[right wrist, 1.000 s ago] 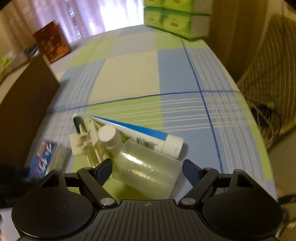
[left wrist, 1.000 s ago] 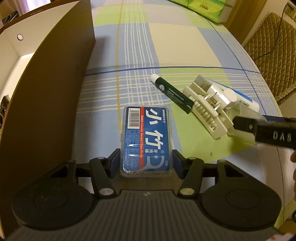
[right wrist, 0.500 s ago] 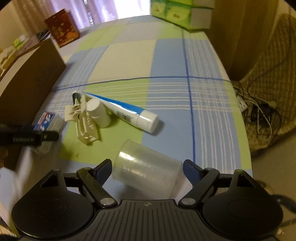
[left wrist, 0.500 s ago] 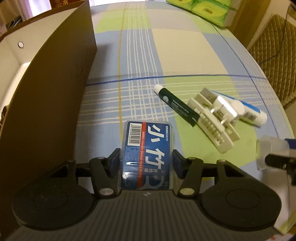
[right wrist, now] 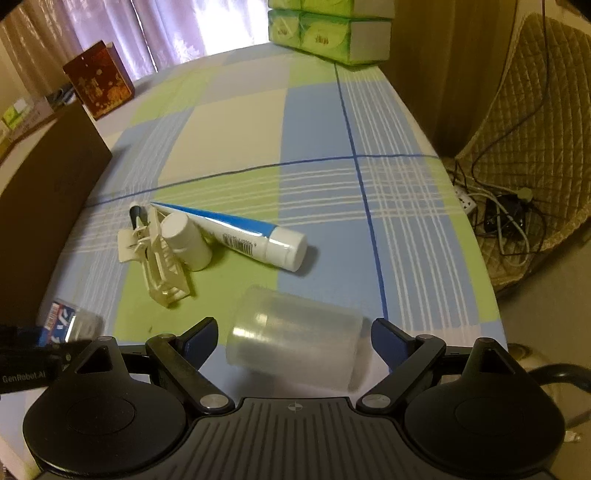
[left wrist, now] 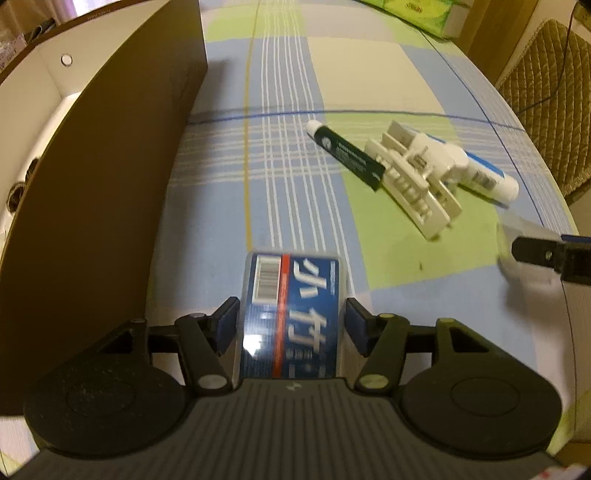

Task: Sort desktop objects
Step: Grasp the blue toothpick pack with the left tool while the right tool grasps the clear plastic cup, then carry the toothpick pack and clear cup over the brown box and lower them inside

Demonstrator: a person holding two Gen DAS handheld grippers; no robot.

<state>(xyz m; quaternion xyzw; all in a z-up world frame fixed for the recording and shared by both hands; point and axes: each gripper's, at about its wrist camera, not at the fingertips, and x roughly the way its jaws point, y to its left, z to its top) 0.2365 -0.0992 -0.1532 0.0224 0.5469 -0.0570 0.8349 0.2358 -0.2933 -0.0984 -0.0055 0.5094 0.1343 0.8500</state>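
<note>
At about nine o'clock from the left gripper point(left wrist: 291, 323) stands a tall brown box point(left wrist: 107, 192), its open white inside turned away to the left. The left gripper itself has the blue floss-pick case point(left wrist: 291, 314) between its two blue pads, the case pointing toward twelve o'clock with the barcode end outermost. A sliver of gap shows on each side of the case, so I cannot tell whether the pads are truly pinching it or only bracketing it.

Out toward one o'clock on the checked tablecloth point(left wrist: 280, 129) lies a small heap: a dark green tube point(left wrist: 345, 155) with a white cap, its tail end against a white plastic clip point(left wrist: 413, 184); a small white bottle point(right wrist: 186, 240) rests against the clip, and behind it a blue-and-white toothpaste tube point(right wrist: 240, 234) lies with its cap toward four o'clock.

Further right, the right gripper point(right wrist: 291, 347) has its fingers spread wide around a clear plastic cup point(right wrist: 295, 341) lying on its side, the base facing eleven o'clock. Open space shows between each pad and the cup wall; neither touches it.

At twelve o'clock, on the far edge of the table, sit stacked green tissue packs point(right wrist: 328, 31), and at ten o'clock a dark red box point(right wrist: 99, 79).
</note>
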